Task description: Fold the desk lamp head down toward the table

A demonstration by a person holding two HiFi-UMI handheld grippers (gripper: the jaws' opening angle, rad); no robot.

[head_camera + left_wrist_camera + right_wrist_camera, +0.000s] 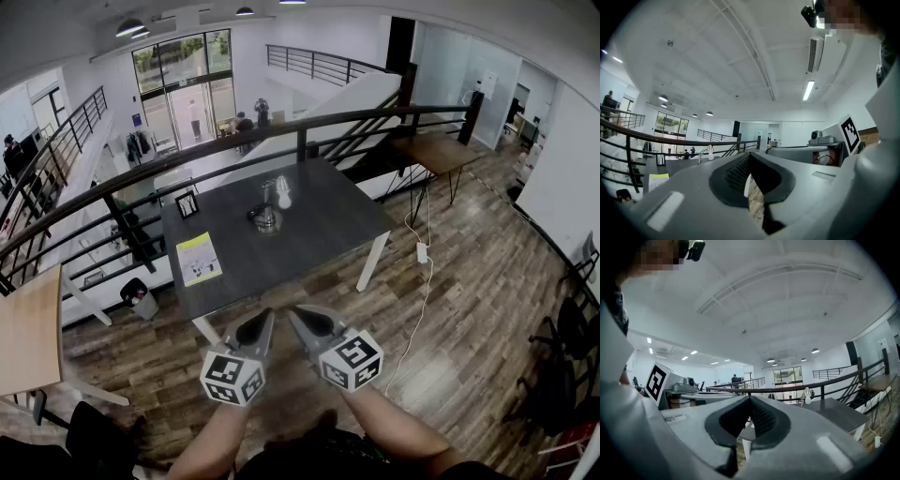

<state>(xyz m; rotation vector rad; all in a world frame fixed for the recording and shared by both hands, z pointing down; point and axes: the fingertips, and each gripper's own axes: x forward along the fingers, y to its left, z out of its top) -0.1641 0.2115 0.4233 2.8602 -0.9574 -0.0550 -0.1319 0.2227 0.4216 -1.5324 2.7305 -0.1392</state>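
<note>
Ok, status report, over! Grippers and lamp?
Left gripper and right gripper shut, empty, short of dark grey table. Small silver desk lamp with white head stands on it, untouched. Yellow paper sheet aside, not blocking.

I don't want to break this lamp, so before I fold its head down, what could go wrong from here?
1. The desk lamp stands free in the middle of the table on a small base. Pressing the lamp head with nothing steadying the base could tip or slide it.
2. The left gripper and right gripper are both shut, short of the table. Arriving with fingers together may just knock the lamp head.
</note>
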